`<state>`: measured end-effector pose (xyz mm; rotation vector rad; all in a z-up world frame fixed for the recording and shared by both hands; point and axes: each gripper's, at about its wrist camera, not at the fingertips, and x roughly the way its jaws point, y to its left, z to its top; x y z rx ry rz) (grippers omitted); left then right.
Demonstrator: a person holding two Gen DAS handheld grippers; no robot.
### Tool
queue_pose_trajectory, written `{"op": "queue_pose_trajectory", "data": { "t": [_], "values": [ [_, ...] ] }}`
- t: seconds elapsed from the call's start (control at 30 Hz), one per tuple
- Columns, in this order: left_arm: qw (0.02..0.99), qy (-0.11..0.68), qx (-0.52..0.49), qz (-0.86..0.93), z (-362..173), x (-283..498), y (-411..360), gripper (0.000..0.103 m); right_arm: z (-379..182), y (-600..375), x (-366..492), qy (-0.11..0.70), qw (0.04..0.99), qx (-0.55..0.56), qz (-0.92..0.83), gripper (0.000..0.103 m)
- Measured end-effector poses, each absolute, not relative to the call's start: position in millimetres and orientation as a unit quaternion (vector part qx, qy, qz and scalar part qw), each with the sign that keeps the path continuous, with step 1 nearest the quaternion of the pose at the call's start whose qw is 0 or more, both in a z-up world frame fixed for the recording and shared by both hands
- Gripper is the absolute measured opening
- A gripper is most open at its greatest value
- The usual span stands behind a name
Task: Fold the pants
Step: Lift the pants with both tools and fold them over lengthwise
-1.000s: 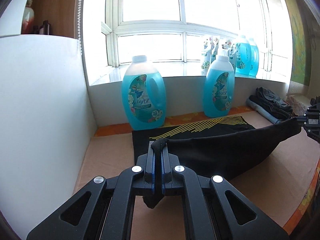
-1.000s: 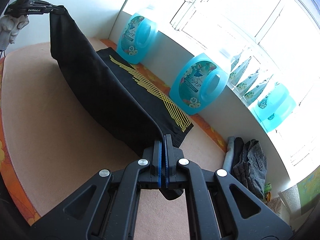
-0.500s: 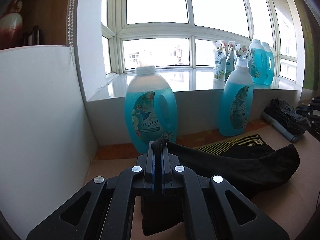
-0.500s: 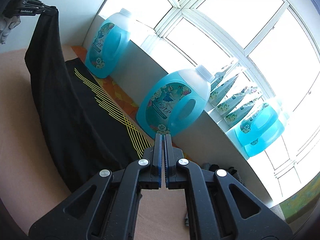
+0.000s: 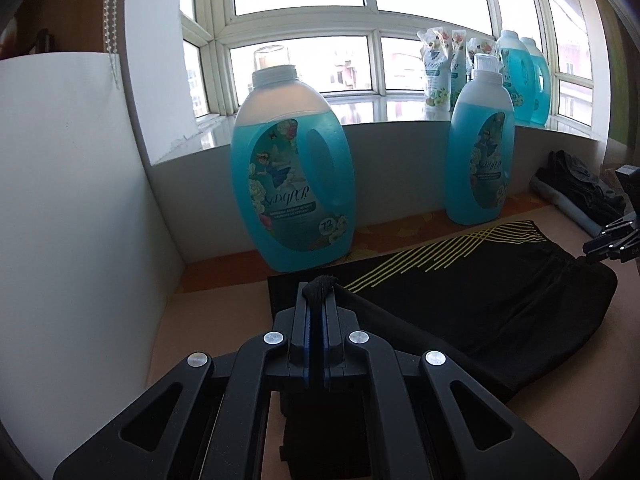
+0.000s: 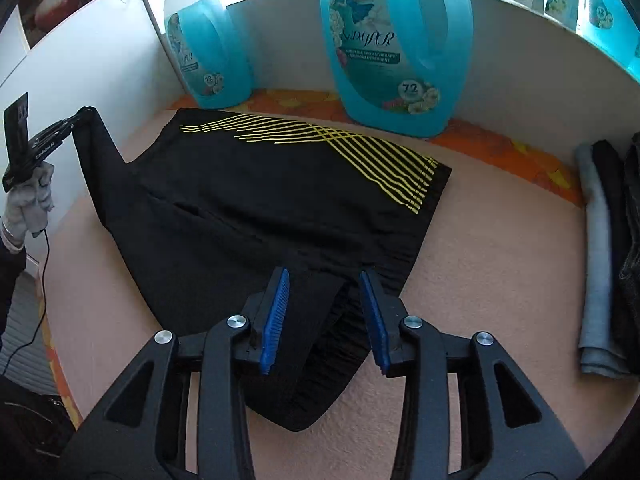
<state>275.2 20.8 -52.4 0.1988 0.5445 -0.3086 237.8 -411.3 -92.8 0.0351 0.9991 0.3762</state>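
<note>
I am finishing one fold of the black pants [image 6: 256, 208], which lie on the table [image 6: 500, 248] just in front of the big blue detergent bottle [image 6: 392, 40]. My right gripper [image 6: 324, 316] is opening its jaws over the dropped waistband — the cloth lies between them, not pressed. My left gripper [image 5: 316, 320] has its jaws pressed together, pinching the other corner. Next, I think, the left must lower and release, then both smooth the fold.

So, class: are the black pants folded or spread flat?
Folded: the black pants lie doubled over, their yellow-striped layer showing beneath the upper layer.
</note>
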Motion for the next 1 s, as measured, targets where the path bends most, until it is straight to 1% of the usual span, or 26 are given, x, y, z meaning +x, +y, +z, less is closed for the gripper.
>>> {"op": "queue_pose_trajectory", "data": {
  "t": [0.03,0.07,0.2,0.23,0.27,0.3,0.33,0.37,0.43,0.57,0.8,1.0],
  "values": [
    [0.946,0.269,0.097,-0.151,-54,276,21,0.003,-97,-411,239,0.478,0.859,0.018,0.18,0.052],
    [0.946,0.271,0.095,-0.15,-55,276,22,0.003,-102,-407,238,0.48,0.859,0.015,0.179,0.055],
    [0.945,0.275,0.094,-0.148,-58,274,24,0.003,-116,-402,243,0.489,0.851,0.011,0.189,0.055],
    [0.945,0.277,0.094,-0.148,-59,274,24,0.003,-119,-400,242,0.489,0.852,0.01,0.189,0.052],
    [0.944,0.278,0.095,-0.148,-60,273,25,0.003,-119,-397,242,0.488,0.852,0.007,0.188,0.042],
    [0.944,0.28,0.096,-0.147,-61,272,25,0.003,-119,-395,240,0.486,0.854,0.004,0.187,0.037],
    [0.944,0.281,0.097,-0.147,-62,271,25,0.003,-119,-394,239,0.483,0.856,0.004,0.186,0.028],
    [0.944,0.281,0.097,-0.147,-62,270,25,0.003,-117,-393,236,0.477,0.859,0.007,0.185,0.024],
    [0.944,0.279,0.097,-0.147,-62,266,25,0.003,-111,-394,229,0.461,0.868,0.017,0.183,0.019],
    [0.947,0.27,0.094,-0.144,-56,258,28,0.003,-82,-396,209,0.408,0.894,0.032,0.182,0.014],
    [0.955,0.244,0.097,-0.136,-34,256,28,0.003,-23,-398,197,0.316,0.937,0.006,0.151,0.011],
    [0.959,0.237,0.103,-0.12,-20,289,22,0.003,3,-406,230,0.29,0.949,-0.026,0.119,0.01]
  ]
}}
